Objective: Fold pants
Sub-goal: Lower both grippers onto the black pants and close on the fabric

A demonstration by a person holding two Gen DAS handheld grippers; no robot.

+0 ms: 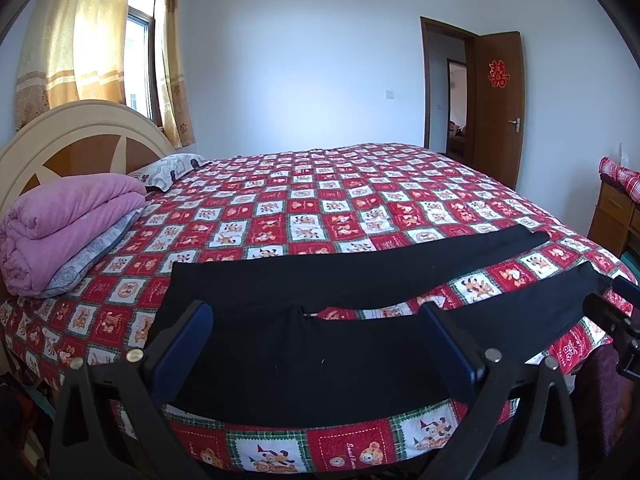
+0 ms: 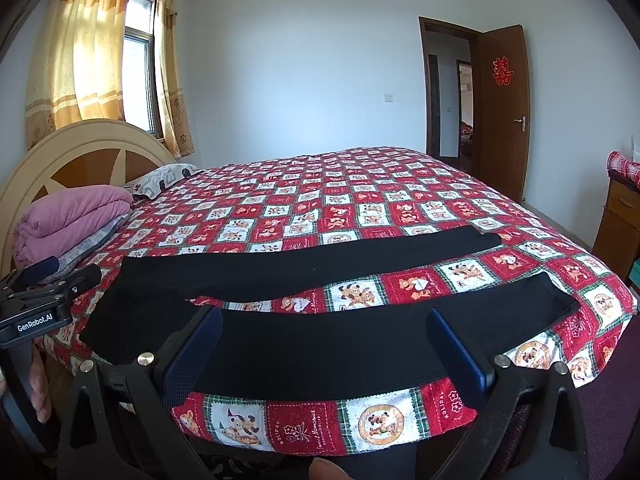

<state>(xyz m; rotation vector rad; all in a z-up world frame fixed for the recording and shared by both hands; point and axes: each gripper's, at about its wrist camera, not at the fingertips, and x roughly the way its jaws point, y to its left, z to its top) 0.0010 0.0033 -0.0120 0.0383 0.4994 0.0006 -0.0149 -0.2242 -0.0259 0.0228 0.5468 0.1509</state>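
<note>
The black pants lie flat on the bed, 2 legs splayed. Both grippers, left and right, hover released (nothing held); a one-sided grab could bunch the fabric.

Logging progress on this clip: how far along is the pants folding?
Done: the black pants lie spread flat on the bedspread, legs apart in a V. In hand: nothing; the left gripper and right gripper are both open above the near leg and waist. Left: every fold; none is made yet.
</note>
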